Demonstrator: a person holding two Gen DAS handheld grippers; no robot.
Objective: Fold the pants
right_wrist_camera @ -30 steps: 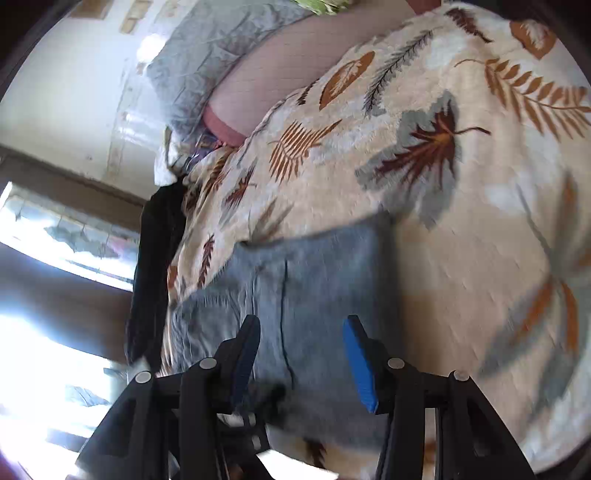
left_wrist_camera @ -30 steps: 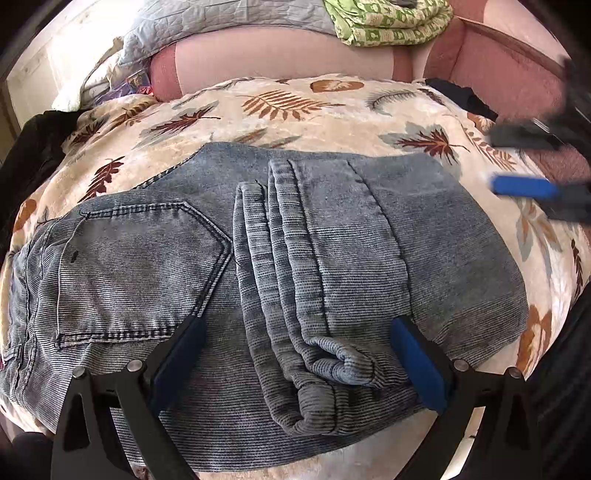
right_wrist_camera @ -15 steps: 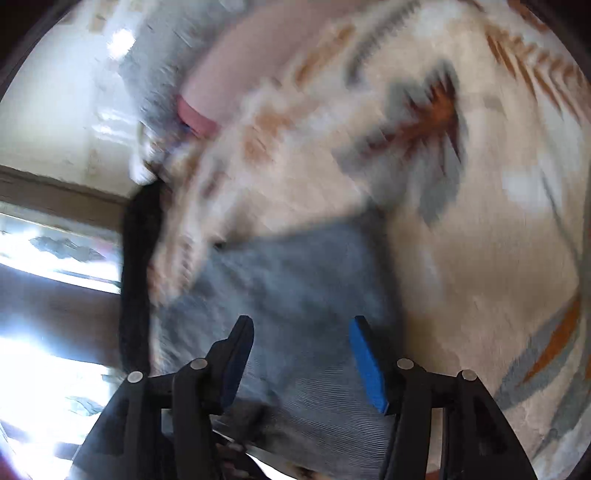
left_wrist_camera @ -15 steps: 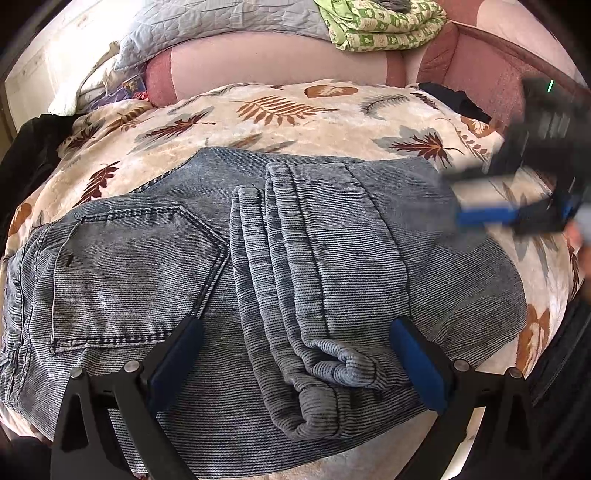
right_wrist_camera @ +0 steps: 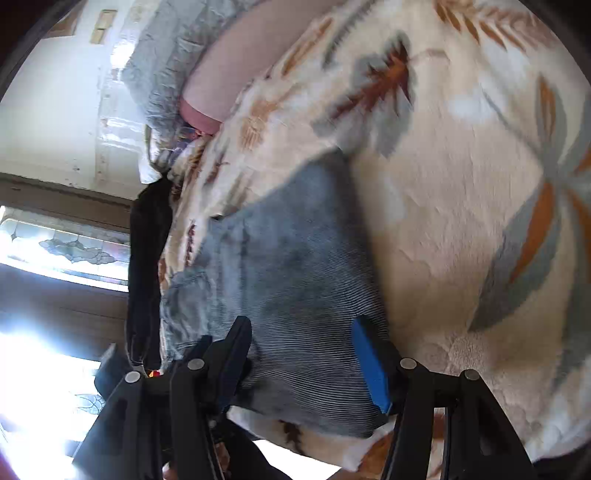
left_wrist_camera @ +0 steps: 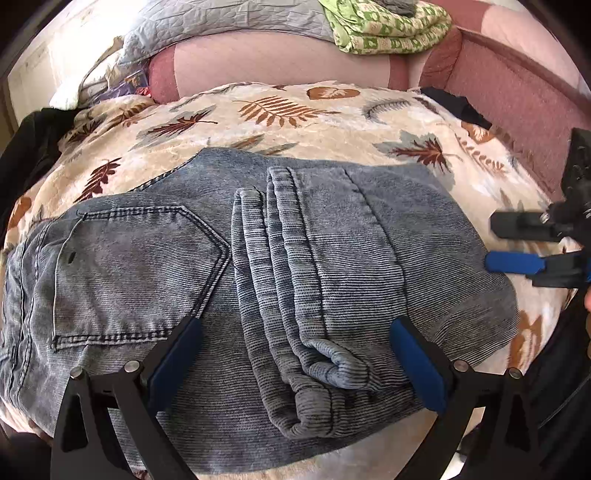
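Folded blue-grey denim pants [left_wrist_camera: 258, 266] lie on a leaf-print blanket [left_wrist_camera: 295, 122]; the leg cuffs are folded back across the seat beside the back pocket. My left gripper [left_wrist_camera: 295, 365] is open, its fingers straddling the near cuff fold without pinching it. My right gripper [right_wrist_camera: 306, 362] is open at the pants' right folded edge [right_wrist_camera: 295, 280], one blue pad [right_wrist_camera: 369, 362] at the edge. It also shows in the left wrist view [left_wrist_camera: 517, 247], at the right side of the pants.
A pink sofa back [left_wrist_camera: 258, 62] carries a grey quilt [left_wrist_camera: 221, 22] and a folded green cloth [left_wrist_camera: 388, 22]. A black garment [left_wrist_camera: 33, 147] hangs off the left edge. A bright window [right_wrist_camera: 55, 251] is at the left.
My right gripper has come down and in toward the pants' right edge. The left gripper and the pants have stayed put.
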